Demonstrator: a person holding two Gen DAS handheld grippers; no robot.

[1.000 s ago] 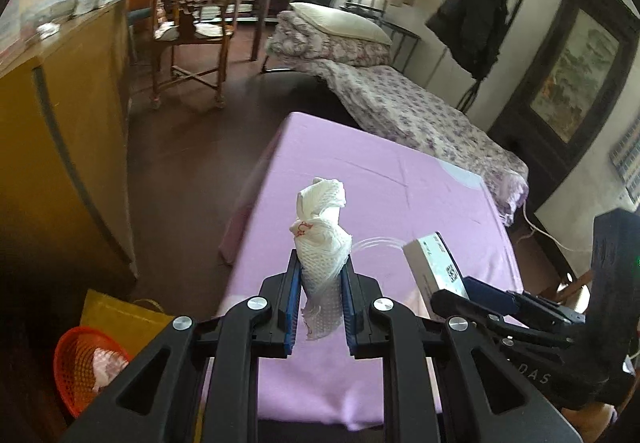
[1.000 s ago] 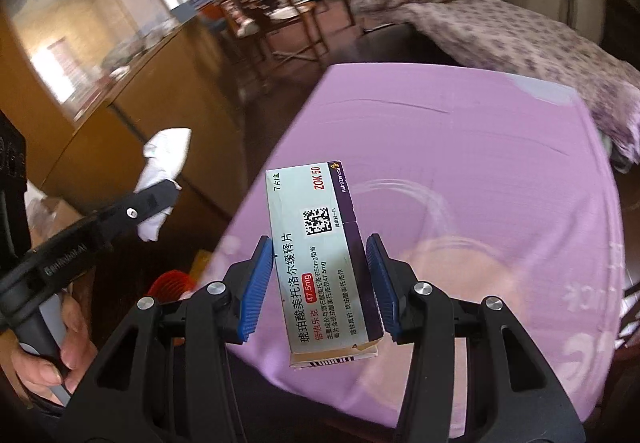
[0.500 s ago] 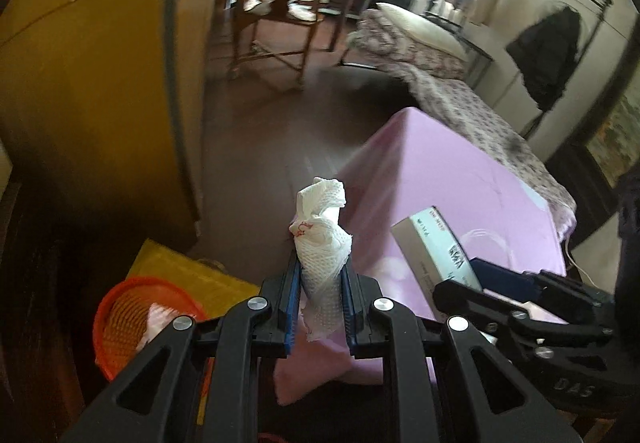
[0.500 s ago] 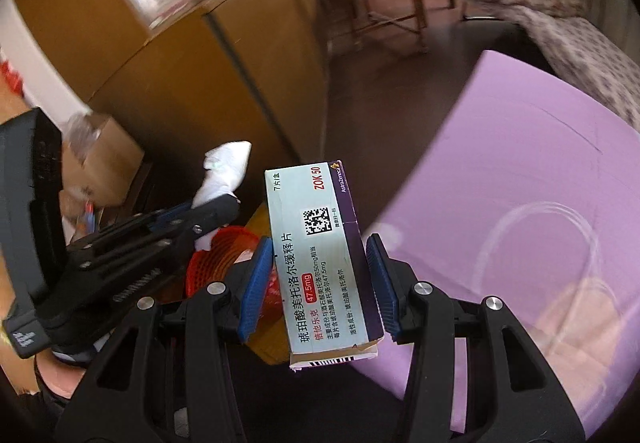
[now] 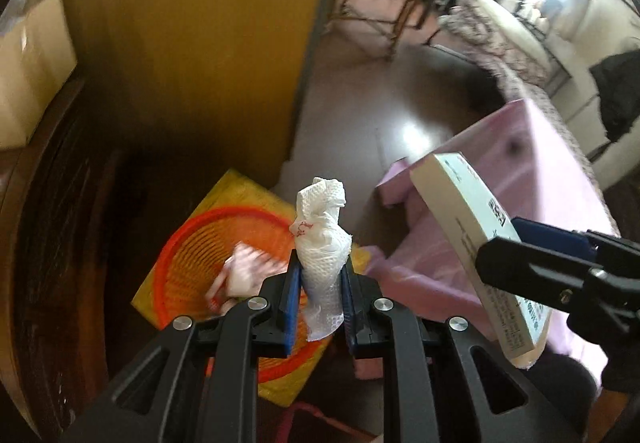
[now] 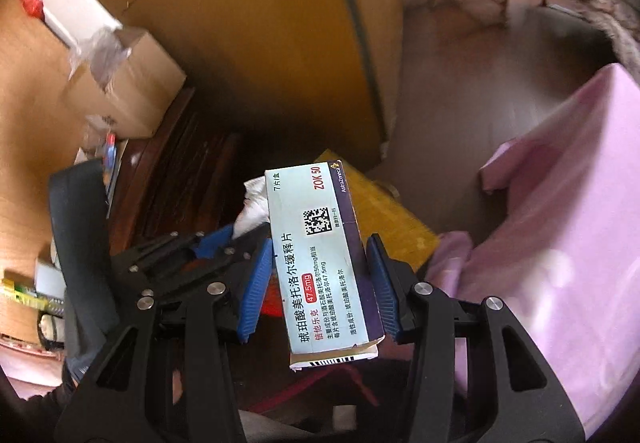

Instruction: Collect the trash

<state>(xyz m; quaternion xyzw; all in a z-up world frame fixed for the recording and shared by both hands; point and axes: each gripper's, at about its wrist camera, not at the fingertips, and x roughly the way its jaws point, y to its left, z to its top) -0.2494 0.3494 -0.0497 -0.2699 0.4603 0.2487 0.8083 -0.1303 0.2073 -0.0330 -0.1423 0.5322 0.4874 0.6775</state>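
Note:
My left gripper [image 5: 318,275] is shut on a crumpled white paper towel [image 5: 322,239], held above an orange mesh basket [image 5: 192,247] on the floor that has pale trash in it. The right gripper [image 6: 320,275] is shut on a light blue and purple medicine box [image 6: 324,263], printed side up. In the left wrist view the medicine box [image 5: 476,243] and the right gripper's fingers [image 5: 552,259] come in from the right. In the right wrist view the left gripper [image 6: 240,239] with the white towel [image 6: 252,207] sits just left of the box; the basket is mostly hidden there.
The basket stands on a yellow bag [image 5: 236,183] beside a tall yellow-brown cabinet [image 5: 192,35]. A table under a pink cloth [image 5: 520,179] is to the right. A cardboard box [image 6: 128,83] rests on dark wooden furniture at left. Chairs and a bed lie further back.
Both grippers have swung left, away from over the pink table to over the floor by the cabinet, tilting downward. The orange basket now lies directly under the towel. Both grips are unchanged.

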